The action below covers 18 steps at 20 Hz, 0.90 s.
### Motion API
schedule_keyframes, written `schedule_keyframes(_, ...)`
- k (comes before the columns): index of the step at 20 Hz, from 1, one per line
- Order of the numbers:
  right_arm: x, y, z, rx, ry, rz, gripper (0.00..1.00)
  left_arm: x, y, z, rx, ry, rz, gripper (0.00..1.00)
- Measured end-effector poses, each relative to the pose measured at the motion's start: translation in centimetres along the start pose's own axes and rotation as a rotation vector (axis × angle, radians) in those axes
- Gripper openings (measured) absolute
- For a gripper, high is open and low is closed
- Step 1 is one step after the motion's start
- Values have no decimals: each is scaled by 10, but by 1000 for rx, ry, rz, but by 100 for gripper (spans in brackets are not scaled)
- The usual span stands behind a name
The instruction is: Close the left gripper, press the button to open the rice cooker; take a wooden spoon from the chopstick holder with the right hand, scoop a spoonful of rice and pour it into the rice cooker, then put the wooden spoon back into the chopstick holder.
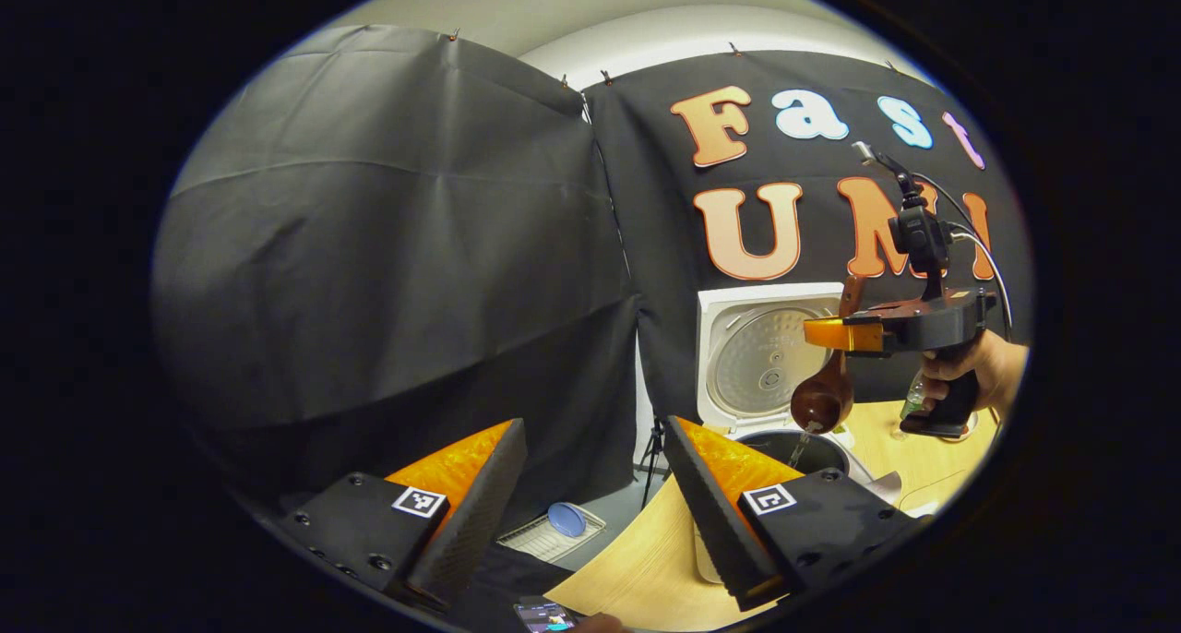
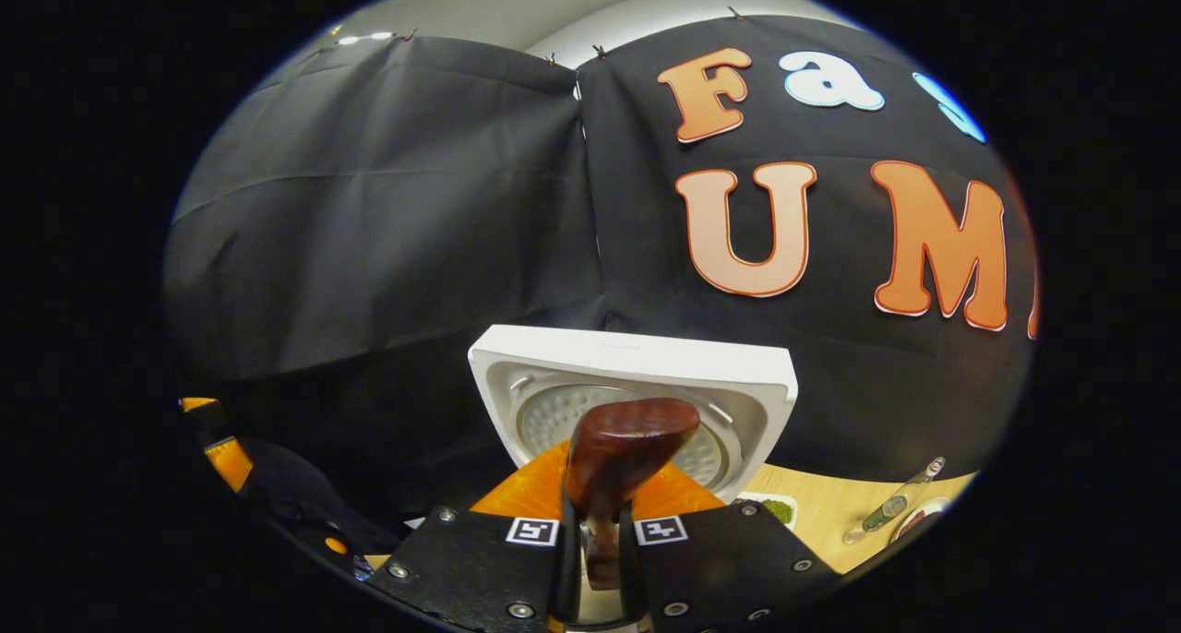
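Wooden spoon: your wooden spoon [image 1: 824, 395] is dark reddish-brown and glossy, with a rounded bowl; in the left gripper view it hangs bowl-down at centre right, and a thin stream of rice [image 1: 801, 445] falls from it.
Spoon in your right hand-held gripper: in the right gripper view, bottom centre, your right hand-held gripper [image 2: 600, 550] is clamped on the spoon's handle, both fingers pressed against it, with the bowl [image 2: 627, 439] rising just above the fingertips.
Rice cooker: white, its lid [image 1: 764, 354] stands upright and open right of centre in the left gripper view, showing a round metal inner plate; the dark pot [image 1: 801, 448] sits directly below the spoon's bowl.
Left hand-held gripper: your left hand-held gripper [image 1: 595, 495] sits at the bottom of the left gripper view with its fingers wide apart, holding nothing, well clear of the spoon.
Your hand: your hand [image 1: 978, 365] grips the right tool's handle at the right edge.
Desk: pale wood desk [image 1: 646, 568], lower right, carrying the cooker.
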State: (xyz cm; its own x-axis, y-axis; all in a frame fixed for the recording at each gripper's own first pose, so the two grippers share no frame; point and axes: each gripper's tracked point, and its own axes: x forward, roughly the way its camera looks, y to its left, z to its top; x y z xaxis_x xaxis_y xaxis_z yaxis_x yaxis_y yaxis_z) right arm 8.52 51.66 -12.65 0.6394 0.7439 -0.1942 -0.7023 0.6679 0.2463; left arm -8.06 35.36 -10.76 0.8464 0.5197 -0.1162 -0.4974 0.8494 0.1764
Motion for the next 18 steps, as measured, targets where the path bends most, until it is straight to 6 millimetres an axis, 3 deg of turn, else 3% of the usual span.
schedule_keyframes(6,-13,10,18,-123,-81,27,16,0,-1,0,2,-3,-13,100)
schedule_keyframes(7,-15,12,20,-148,-93,26,11,0,-2,0,2,-3,-14,100)
schedule_keyframes(9,-19,16,21,-188,-103,17,11,-1,-2,-2,-3,0,-20,100)
schedule_keyframes(11,-20,16,20,-190,-99,16,16,0,-3,-1,-7,-1,-27,100)
schedule_keyframes(16,-30,-11,10,-8,-67,-13,16,1,-8,-1,-13,-2,-53,99)
schedule_keyframes(18,-37,-26,11,102,-57,-23,16,2,-21,0,-14,-2,-63,99)
